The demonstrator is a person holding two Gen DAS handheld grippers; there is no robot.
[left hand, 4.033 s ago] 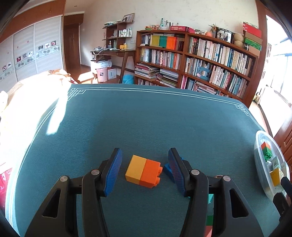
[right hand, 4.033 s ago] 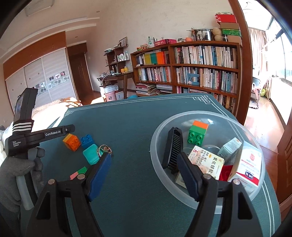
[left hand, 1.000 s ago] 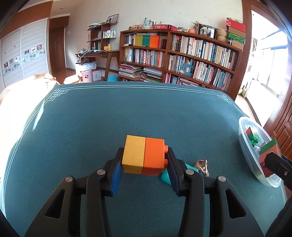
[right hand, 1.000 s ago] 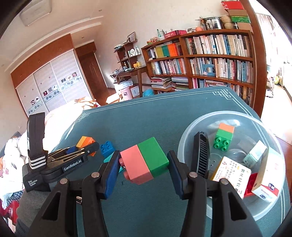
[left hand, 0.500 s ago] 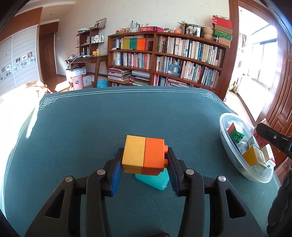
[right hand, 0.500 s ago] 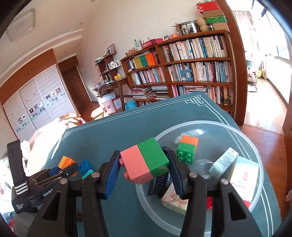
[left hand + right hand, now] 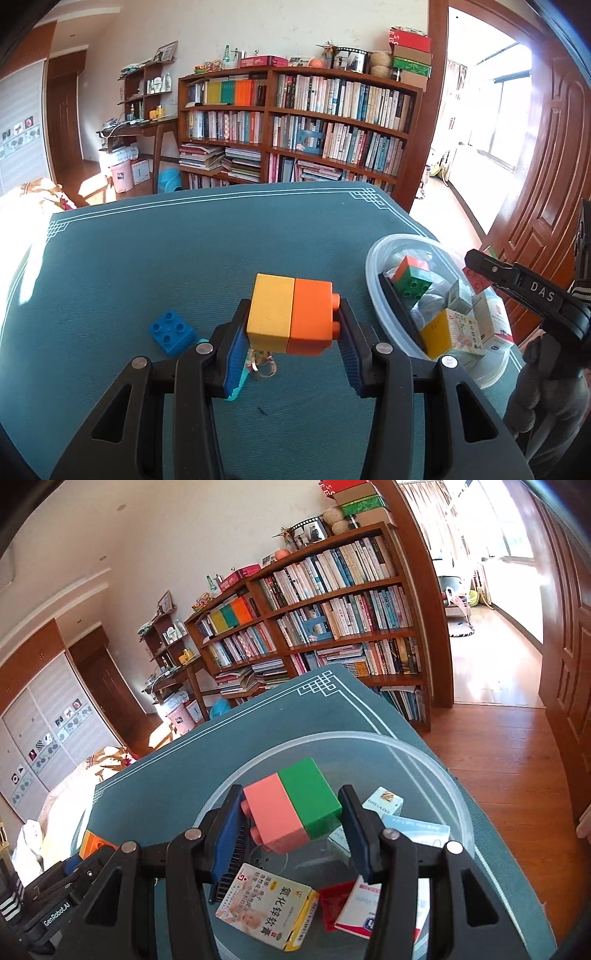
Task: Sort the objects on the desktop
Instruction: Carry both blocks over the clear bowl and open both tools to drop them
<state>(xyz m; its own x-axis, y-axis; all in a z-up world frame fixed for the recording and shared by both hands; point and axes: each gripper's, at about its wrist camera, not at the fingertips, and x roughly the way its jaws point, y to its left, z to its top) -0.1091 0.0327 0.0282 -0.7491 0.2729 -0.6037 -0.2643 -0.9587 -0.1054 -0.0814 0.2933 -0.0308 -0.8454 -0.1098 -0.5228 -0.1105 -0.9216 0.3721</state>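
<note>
Left wrist view: yellow-orange block pair (image 7: 290, 319) is clamped in left gripper (image 7: 291, 338), lifted above teal table (image 7: 147, 258), w/ blue brick (image 7: 171, 332) lying just left below and clear bowl (image 7: 373, 258) near on the right. Right wrist view: pink-green block pair (image 7: 291, 805) is clamped in right gripper (image 7: 290, 830), held over that bowl (image 7: 443, 771), which holds medicine boxes (image 7: 267, 901) & a black comb (image 7: 231, 860).

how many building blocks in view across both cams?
4 seen: yellow-orange block in the left gripper; pink-green block in the right gripper over the clear bowl; blue block on the table; orange-green block in the bowl. Others may be hidden.
</note>
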